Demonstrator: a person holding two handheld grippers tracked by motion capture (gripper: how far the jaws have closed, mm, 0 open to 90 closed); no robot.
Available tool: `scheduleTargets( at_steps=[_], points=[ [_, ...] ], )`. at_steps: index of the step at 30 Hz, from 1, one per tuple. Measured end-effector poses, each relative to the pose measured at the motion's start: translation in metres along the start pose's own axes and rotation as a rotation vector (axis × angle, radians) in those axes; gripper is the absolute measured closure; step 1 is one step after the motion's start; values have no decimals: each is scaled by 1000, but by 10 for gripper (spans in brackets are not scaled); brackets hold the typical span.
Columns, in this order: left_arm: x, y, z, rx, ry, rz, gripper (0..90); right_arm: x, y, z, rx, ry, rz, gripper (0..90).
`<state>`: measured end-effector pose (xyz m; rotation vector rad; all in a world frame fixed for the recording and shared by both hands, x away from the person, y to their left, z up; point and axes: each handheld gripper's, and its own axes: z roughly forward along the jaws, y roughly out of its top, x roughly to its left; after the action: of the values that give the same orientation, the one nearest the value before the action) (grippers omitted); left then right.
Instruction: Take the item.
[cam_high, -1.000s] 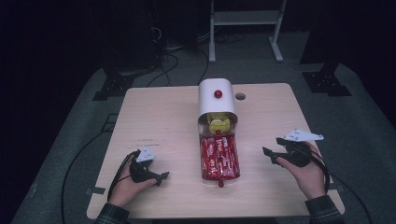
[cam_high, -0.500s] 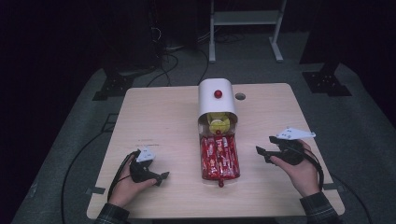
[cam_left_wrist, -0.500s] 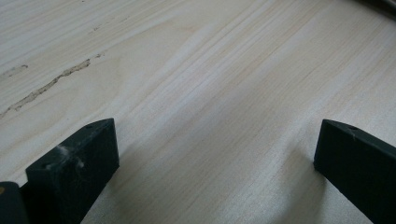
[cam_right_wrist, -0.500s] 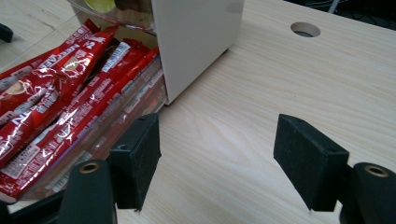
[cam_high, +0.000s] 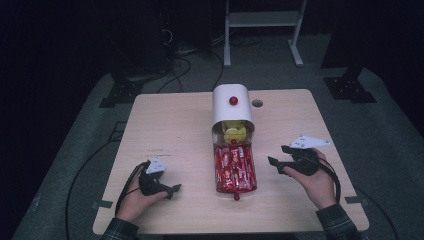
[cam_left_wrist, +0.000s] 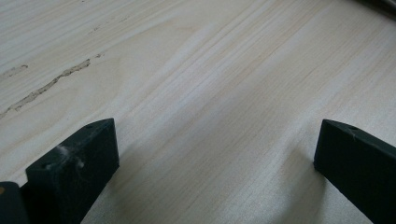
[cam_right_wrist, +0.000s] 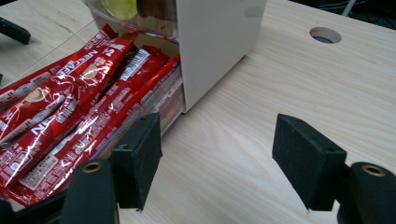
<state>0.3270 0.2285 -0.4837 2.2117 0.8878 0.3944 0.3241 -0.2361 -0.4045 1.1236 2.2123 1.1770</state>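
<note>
A pale wooden table (cam_high: 165, 125) stands in a dark room, cables trailing over the grey floor (cam_high: 75, 150) around it and a white metal stand (cam_high: 262, 20) behind. At the table's middle sits a white box (cam_high: 232, 107) with a rounded top and a red knob (cam_high: 233, 100), its clear drawer (cam_high: 235, 189) pulled out toward the person and lying flat on the wood. The drawer is packed with red coffee sachets (cam_high: 235, 167) laid lengthwise, and something yellow (cam_high: 233, 134) sits just inside the box's mouth; what it is cannot be told. A small round hole (cam_high: 257, 103) in the tabletop lies just beside the box, on its right.

The person's right gripper (cam_high: 280, 157) hangs just above the table to the right of the drawer, its jaws apart with nothing between them and turned toward the sachets. In the right gripper view, one jaw sits close to the drawer's clear wall (cam_right_wrist: 163, 109) and the red sachets (cam_right_wrist: 70, 102), apart from both, while the white box (cam_right_wrist: 215, 42) rises just behind. It appears lined up for a reach into the open drawer, the likely next move.

The left gripper (cam_high: 172, 189) rests low at the table's near left, well apart from the drawer. In the left gripper view its jaws stand wide over bare wood (cam_left_wrist: 210, 93), holding nothing, seemingly parked out of the way while the other hand works.
</note>
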Motion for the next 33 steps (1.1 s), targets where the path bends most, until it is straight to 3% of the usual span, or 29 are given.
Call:
scheduleTargets(
  at_steps=[33],
  points=[
    [0, 0, 0, 0, 0, 0, 0, 23, 10, 18, 6, 72, -39, 347]
  ],
)
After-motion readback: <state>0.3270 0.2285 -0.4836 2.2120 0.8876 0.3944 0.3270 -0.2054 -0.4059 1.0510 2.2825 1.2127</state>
